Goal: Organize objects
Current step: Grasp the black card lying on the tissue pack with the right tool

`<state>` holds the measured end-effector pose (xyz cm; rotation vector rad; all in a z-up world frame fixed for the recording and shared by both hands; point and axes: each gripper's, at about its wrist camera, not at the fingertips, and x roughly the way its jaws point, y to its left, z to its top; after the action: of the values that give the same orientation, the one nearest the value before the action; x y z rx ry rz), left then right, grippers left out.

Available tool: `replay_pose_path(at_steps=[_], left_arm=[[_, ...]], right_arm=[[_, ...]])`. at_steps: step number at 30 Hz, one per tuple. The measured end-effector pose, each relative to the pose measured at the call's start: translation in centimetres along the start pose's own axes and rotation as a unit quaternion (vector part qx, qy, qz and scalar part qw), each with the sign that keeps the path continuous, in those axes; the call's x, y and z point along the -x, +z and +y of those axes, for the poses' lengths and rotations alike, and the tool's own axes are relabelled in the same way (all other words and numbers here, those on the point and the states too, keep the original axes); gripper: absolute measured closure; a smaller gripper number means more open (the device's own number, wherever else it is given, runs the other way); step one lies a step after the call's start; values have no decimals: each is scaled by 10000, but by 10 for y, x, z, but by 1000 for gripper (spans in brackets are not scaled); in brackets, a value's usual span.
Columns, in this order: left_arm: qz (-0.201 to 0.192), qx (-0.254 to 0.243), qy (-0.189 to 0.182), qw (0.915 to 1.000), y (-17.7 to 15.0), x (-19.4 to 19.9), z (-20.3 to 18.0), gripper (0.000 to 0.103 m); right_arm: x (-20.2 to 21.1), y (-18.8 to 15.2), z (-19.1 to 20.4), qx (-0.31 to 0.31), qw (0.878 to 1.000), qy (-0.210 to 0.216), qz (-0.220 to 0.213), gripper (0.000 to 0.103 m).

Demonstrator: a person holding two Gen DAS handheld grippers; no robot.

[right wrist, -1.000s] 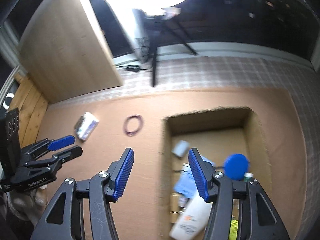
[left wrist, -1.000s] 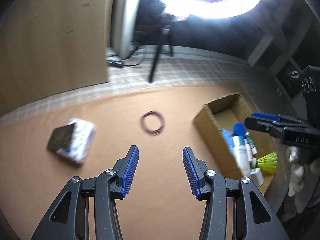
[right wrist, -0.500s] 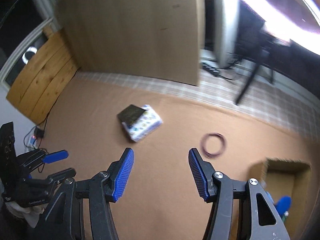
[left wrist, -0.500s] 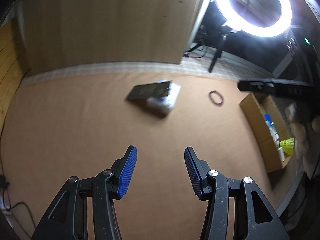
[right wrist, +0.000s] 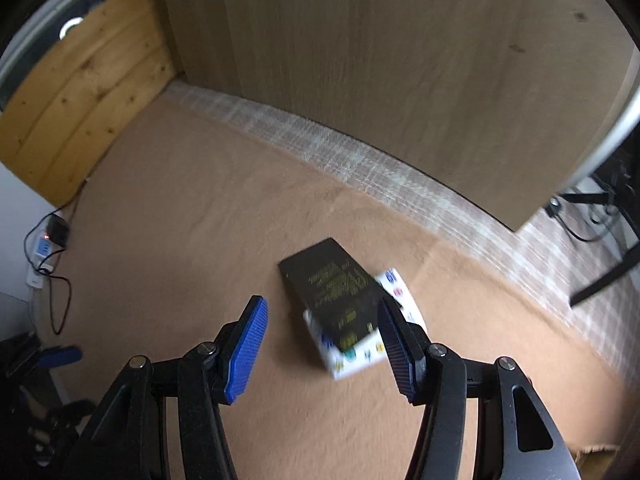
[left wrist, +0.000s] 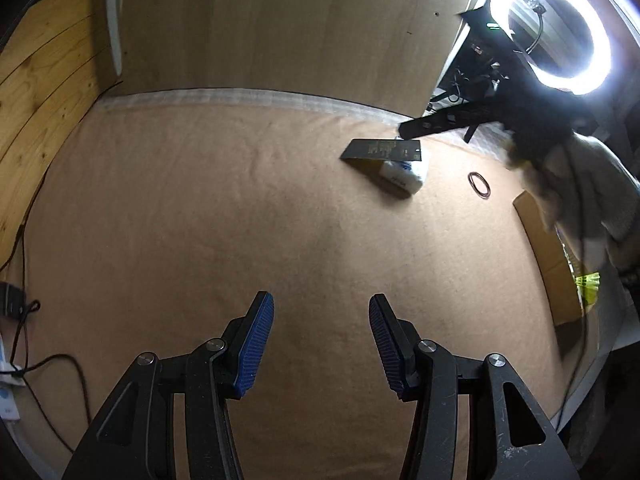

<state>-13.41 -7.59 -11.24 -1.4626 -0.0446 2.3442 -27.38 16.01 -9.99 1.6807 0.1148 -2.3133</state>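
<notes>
A black booklet [right wrist: 334, 286] lies tilted on a white patterned box [right wrist: 372, 344] on the brown mat. My right gripper [right wrist: 320, 350] hovers open just above and in front of them, its right pad [right wrist: 394, 348] over the box's edge, nothing gripped. In the left wrist view the same booklet [left wrist: 382, 149] and box [left wrist: 404, 174] lie far off at upper right, with a dark ring [left wrist: 479, 185] beside them. My left gripper [left wrist: 322, 346] stands open over bare mat, empty. The right gripper's black body [left wrist: 448, 120] reaches in above the booklet.
A cardboard box [left wrist: 550, 256] holding a yellow shuttlecock [left wrist: 587, 285] sits at the mat's right edge. A wooden panel [right wrist: 380, 60] stands behind the mat. Cables and a power strip [right wrist: 42, 252] lie at the left. A ring light [left wrist: 554, 28] glares at upper right.
Both grippers swept left across the mat, away from the cardboard box. The right gripper now hangs close over the booklet and white box. The left gripper's jaws stand slightly wider.
</notes>
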Motion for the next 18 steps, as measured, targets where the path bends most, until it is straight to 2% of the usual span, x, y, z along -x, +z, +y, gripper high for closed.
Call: replay_pose_path(at_steps=[4, 9, 12, 18], left_arm=[[47, 108, -71, 9999, -8, 2, 9, 49], [65, 237, -127, 9996, -10, -1, 14, 49], [90, 269, -142, 9995, -11, -2, 14, 49], [88, 319, -170, 9993, -11, -1, 14, 49]], right_arm=[[-26, 16, 2, 79, 9996, -121, 229, 49], [-42, 27, -5, -62, 9995, -18, 316, 47], [-48, 30, -5, 5, 9991, -93, 416, 46], [-55, 31, -2, 83, 9973, 149, 708, 45]])
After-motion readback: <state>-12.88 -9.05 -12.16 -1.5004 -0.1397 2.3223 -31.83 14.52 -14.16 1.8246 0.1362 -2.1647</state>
